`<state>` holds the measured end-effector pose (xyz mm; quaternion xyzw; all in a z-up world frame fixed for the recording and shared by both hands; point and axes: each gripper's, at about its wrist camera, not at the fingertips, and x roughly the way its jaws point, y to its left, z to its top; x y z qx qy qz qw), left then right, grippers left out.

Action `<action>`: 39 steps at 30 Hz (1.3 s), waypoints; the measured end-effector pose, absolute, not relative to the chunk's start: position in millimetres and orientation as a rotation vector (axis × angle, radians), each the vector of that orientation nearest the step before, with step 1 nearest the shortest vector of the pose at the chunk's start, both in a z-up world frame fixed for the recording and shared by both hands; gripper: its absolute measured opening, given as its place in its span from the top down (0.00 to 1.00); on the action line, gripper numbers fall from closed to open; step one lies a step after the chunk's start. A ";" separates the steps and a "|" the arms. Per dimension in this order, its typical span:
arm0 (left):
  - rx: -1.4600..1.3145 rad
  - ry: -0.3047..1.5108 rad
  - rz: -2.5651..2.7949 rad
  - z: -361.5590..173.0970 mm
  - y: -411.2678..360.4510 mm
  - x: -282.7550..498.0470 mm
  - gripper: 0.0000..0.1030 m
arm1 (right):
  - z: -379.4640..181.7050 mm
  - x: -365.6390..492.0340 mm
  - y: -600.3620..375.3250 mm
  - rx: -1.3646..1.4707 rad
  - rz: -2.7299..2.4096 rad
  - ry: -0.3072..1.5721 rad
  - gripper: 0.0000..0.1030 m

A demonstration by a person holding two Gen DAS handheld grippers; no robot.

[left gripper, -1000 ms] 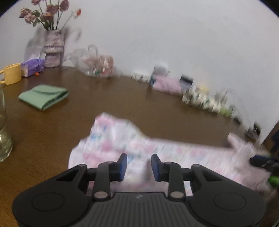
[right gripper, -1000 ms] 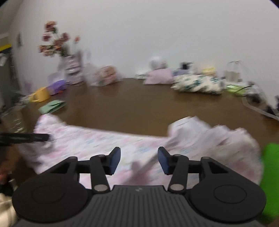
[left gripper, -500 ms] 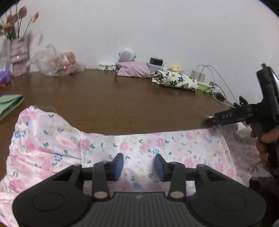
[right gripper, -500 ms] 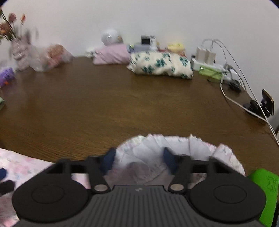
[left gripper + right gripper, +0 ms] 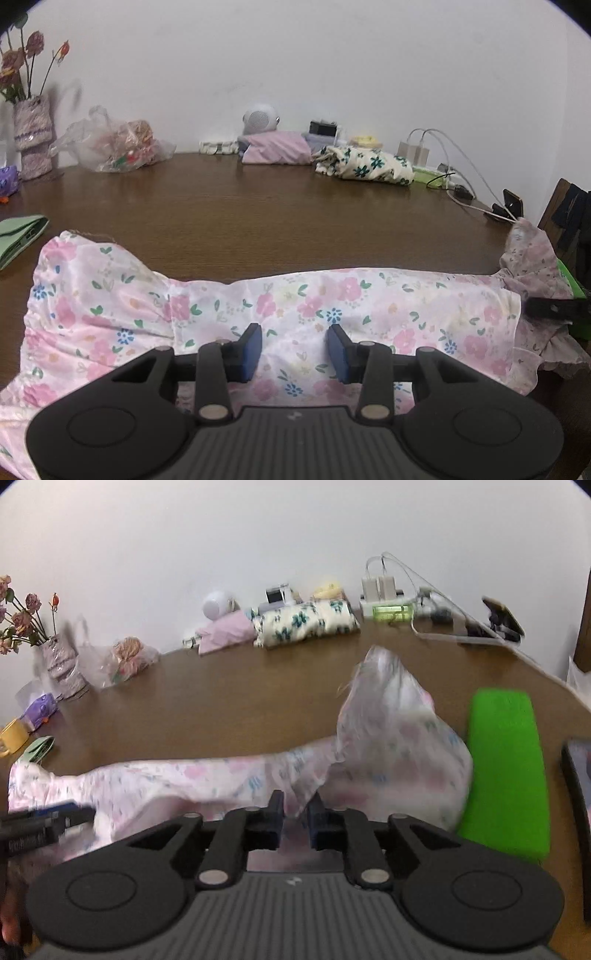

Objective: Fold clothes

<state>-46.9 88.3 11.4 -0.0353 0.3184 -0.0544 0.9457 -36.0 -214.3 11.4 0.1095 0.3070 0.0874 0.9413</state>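
Observation:
A pink floral garment lies stretched sideways across the brown table. My left gripper hovers low over its near middle, open, with the cloth lying flat under the gap between the pads. At the garment's right end, a fold of the garment stands up in a peak. My right gripper has its jaws closing on the lower edge of that fold, which is pinched in the narrow gap. The right gripper shows at the left view's right edge, the left gripper at the right view's left edge.
A folded green cloth lies at the left. Along the wall stand a flower vase, a plastic bag, a pink cloth, a floral bundle, and chargers with cables. A bright green pad lies beside the raised fold.
The left view swung right and settled over the garment's middle. The right gripper's jaws narrowed onto a fold at the right end, and its view rolled and pulled back.

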 end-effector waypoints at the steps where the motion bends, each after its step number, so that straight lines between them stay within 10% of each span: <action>1: -0.084 0.660 -0.118 16.2 88.2 -47.9 0.63 | 14.4 -44.8 -221.1 0.237 0.182 0.606 0.64; 4: -0.114 0.628 -0.183 31.5 80.3 -51.1 0.61 | 27.0 -68.8 -237.2 0.214 0.159 0.550 0.48; 21: 0.059 0.701 -0.225 11.9 -24.2 20.4 0.56 | 11.6 -37.0 -234.3 0.146 0.198 0.604 0.47; 25: 0.063 0.679 -0.235 10.6 -23.1 14.6 0.54 | 19.9 0.1 -218.8 0.173 0.363 0.675 0.80; 32: 0.075 0.653 -0.245 7.8 -25.2 13.8 0.50 | 3.6 87.6 -202.3 0.251 0.249 0.760 0.92; 39: -0.009 0.640 -0.247 17.6 -10.5 7.9 0.47 | 17.6 56.2 -222.1 0.275 0.243 0.687 0.49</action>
